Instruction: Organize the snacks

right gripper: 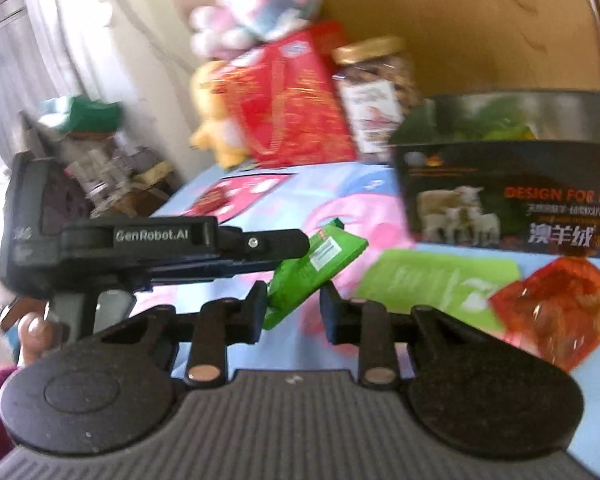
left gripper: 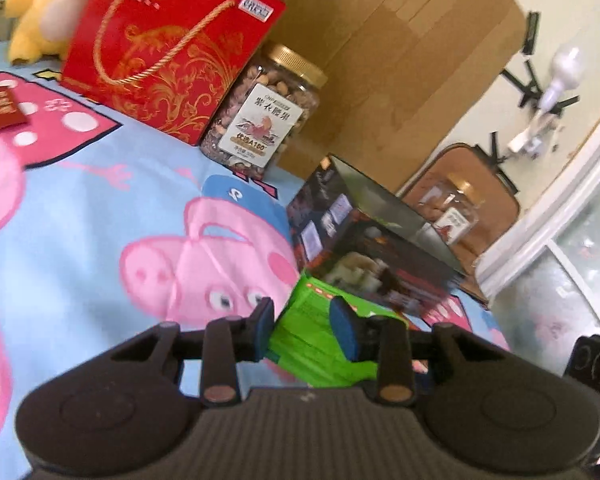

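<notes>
- Left tool (left gripper: 304, 330) of mine grips a green snack packet (left gripper: 312, 344), its two blue pads (left gripper: 265, 328) narrowly set and pressing on the packet's sides, lifted clear of the cartoon-pig sheet (left gripper: 100, 208).
- From the right wrist view, that same packet (right gripper: 312, 268) hangs tilted at the tip of the left tool (right gripper: 280, 248), which reaches in from the left.
- My right tool (right gripper: 293, 312) is part open; the packet's lower end dips between its pads, but I cannot tell whether they touch it.
- On the sheet to the right lie a flat green packet (right gripper: 432, 284) and, just beside it, an orange-red wrapped snack (right gripper: 560, 308).
- Behind them stands a dark open box (right gripper: 500, 196) printed with sheep.
- Further back are a red gift bag (left gripper: 168, 52), a gold-lidded jar of nuts (left gripper: 264, 116) touching it, and a yellow plush toy (left gripper: 40, 12).
- A cardboard box (left gripper: 400, 60) rises behind the jar.
</notes>
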Demonstrator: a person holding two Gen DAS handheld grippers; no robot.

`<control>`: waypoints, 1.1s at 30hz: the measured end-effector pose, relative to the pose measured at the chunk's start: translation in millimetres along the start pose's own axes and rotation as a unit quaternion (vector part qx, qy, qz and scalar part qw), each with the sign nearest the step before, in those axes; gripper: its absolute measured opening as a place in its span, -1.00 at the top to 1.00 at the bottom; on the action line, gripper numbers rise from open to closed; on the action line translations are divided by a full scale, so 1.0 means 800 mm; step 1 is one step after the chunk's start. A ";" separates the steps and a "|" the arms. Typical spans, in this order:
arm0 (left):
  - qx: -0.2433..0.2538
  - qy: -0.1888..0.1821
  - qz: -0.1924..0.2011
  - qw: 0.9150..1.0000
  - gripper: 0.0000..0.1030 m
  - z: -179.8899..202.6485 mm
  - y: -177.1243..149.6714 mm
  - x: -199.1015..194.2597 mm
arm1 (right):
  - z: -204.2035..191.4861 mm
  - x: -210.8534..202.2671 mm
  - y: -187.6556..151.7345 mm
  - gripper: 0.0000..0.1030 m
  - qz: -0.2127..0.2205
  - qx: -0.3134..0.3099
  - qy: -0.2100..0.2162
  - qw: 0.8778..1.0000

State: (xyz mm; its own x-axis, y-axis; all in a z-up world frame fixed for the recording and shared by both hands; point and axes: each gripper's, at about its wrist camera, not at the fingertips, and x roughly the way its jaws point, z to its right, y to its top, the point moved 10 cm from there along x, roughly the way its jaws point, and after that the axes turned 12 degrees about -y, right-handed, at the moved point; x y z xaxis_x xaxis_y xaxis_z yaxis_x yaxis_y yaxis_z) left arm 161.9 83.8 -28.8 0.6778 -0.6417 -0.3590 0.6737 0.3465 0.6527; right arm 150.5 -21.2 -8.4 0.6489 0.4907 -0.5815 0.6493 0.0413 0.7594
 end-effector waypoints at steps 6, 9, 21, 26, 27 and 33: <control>0.042 0.014 -0.014 0.999 0.41 0.041 -0.045 -0.020 | -0.018 -0.047 -0.052 0.45 -0.010 -0.020 0.031 0.999; 0.060 0.025 -0.026 0.998 0.40 0.051 -0.062 -0.013 | -0.009 -0.055 -0.067 0.44 -0.017 -0.008 0.026 0.999; 0.106 0.091 -0.041 0.989 0.41 0.063 -0.085 -0.010 | 0.033 -0.076 -0.079 0.32 0.004 0.010 -0.045 0.999; 0.125 0.141 -0.034 0.982 0.40 0.062 -0.081 -0.020 | 0.056 -0.090 -0.076 0.31 0.028 0.020 -0.079 0.996; 0.128 0.147 -0.034 0.980 0.37 0.062 -0.081 -0.021 | 0.059 -0.092 -0.076 0.31 0.030 0.024 -0.080 0.996; 0.138 0.173 -0.036 0.975 0.36 0.065 -0.086 -0.028 | 0.065 -0.111 -0.076 0.26 0.052 0.056 -0.096 0.992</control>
State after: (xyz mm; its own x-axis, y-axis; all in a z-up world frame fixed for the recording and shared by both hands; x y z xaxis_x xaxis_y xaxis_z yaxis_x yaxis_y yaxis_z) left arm 84.6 38.6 -30.7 0.7230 -0.3724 -0.5819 0.6499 0.0810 0.7557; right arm 74.4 -112.7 -18.1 0.7720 0.3116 -0.5540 0.6071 -0.1034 0.7879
